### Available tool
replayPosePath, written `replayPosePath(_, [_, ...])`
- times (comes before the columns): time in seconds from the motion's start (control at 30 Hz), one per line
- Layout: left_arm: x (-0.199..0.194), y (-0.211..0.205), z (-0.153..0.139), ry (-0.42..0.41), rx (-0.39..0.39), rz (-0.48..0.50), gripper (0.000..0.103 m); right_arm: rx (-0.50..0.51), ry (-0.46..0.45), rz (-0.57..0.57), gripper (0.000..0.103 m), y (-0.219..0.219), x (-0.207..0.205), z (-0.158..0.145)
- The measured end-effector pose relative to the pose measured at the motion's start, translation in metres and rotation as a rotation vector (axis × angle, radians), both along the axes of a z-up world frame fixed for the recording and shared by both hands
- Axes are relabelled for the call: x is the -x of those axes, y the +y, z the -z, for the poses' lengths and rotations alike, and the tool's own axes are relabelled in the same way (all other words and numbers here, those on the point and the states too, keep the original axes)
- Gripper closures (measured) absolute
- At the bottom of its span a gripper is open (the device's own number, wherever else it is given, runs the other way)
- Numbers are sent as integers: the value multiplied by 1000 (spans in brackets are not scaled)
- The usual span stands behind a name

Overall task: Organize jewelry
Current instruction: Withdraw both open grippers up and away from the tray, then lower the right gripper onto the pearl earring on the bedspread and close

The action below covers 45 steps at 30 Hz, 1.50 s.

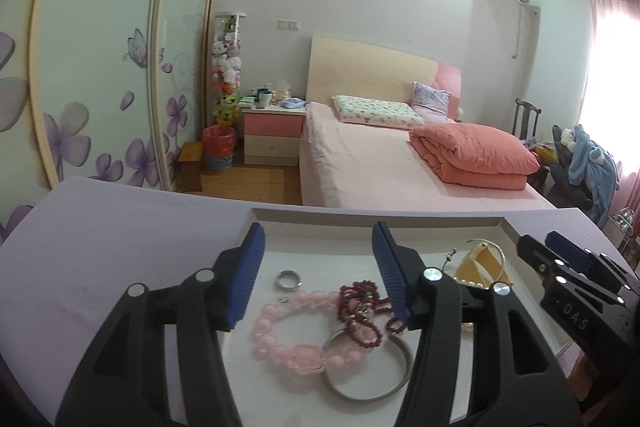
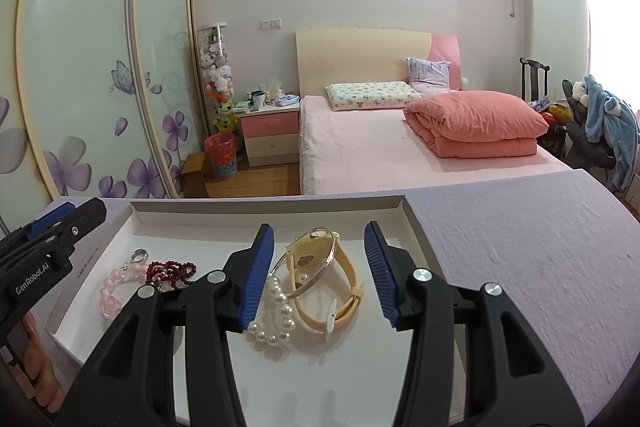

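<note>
Blue pads of the left gripper (image 1: 318, 275) stand apart, holding nothing, above the pink bead bracelet (image 1: 296, 343). The right gripper (image 2: 320, 273) is also open, over the watch (image 2: 320, 267) and pearl bracelet (image 2: 276, 311). All jewelry lies inside the white tray (image 2: 260, 205), probably gathered there for sorting.

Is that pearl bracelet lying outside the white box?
No, the pearl bracelet lies inside the white box, beside the yellow-strapped watch.

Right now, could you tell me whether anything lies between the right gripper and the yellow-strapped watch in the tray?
Nothing visible blocks it: the right gripper hangs open straddling the watch, with the pearl bracelet alongside its left finger.
</note>
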<state>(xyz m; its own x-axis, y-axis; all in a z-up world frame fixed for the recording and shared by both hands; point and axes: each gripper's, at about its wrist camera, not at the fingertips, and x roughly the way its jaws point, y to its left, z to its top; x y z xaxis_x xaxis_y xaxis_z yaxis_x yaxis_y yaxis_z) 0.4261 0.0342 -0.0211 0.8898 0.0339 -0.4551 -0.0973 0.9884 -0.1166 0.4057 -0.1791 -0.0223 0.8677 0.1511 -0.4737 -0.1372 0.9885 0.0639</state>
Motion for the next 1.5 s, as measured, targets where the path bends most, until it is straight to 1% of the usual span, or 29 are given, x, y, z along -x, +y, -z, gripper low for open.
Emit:
replayPosePath(0.17, [14, 8, -1, -1, 2, -23, 41, 10, -12, -8, 50, 1, 11, -4])
replayPosePath(0.37, [38, 18, -2, 0, 22, -42, 37, 12, -13, -26, 49, 0, 27, -6])
replayPosePath(0.43, [45, 22, -3, -5, 21, -47, 36, 15, -17, -33, 46, -2, 35, -6])
replayPosePath(0.53, [59, 26, -4, -11, 10, -56, 35, 23, -23, -39, 46, -3, 47, -6])
replayPosePath(0.67, [75, 30, -4, -12, 16, -56, 35, 21, -10, -56, 46, -4, 61, -4])
replayPosePath(0.8, [93, 30, -4, -9, -4, -59, 34, 21, 8, -80, 46, -5, 79, -1])
replayPosePath(0.93, [114, 33, -2, 3, 3, -49, 32, 27, 23, -103, 46, -5, 98, 3])
replayPosePath(1.3, [174, 33, 11, 63, 18, -24, 29, 54, 117, -175, 45, 3, 145, 17])
replayPosePath(1.5, [191, 39, 16, 107, 27, -29, 25, 58, 202, -222, 45, 12, 158, 29])
